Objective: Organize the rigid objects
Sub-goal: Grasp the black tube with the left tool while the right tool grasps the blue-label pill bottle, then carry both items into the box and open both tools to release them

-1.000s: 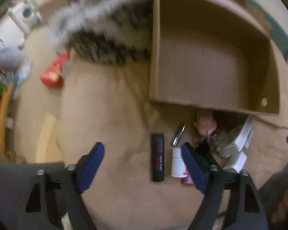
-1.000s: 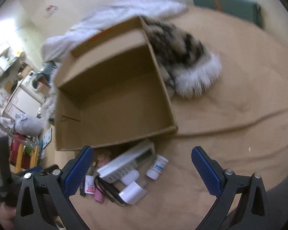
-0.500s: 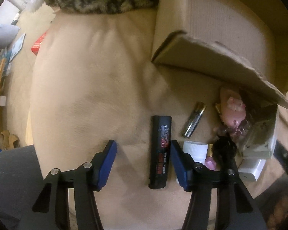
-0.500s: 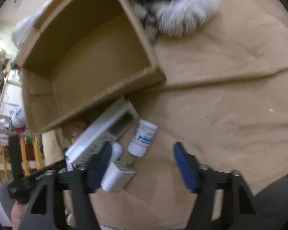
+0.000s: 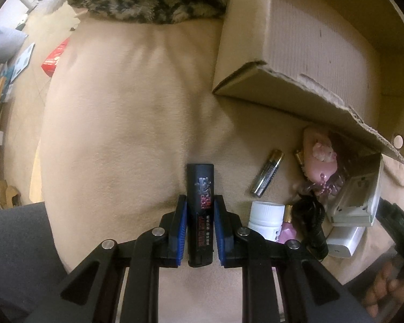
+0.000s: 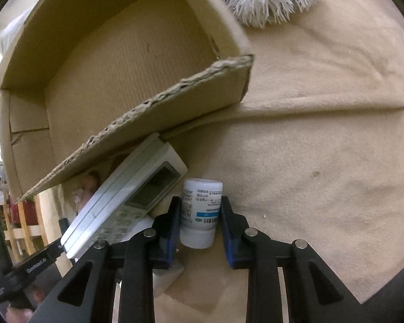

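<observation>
Both grippers clamp items on the beige blanket.

The left gripper (image 5: 200, 228), its jaws just closed, pinches a black tube (image 5: 200, 202); the right gripper (image 6: 201, 222), likewise just closed, pinches a white bottle (image 6: 200, 211) beside the remote (image 6: 126, 196), near the cardboard box (image 6: 121, 53).

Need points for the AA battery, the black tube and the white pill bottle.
AA battery (image 5: 267, 173), left wrist view, middle of its casing.
black tube (image 5: 200, 188), left wrist view, printed upper body.
white pill bottle (image 6: 201, 210), right wrist view, on its label.
</observation>
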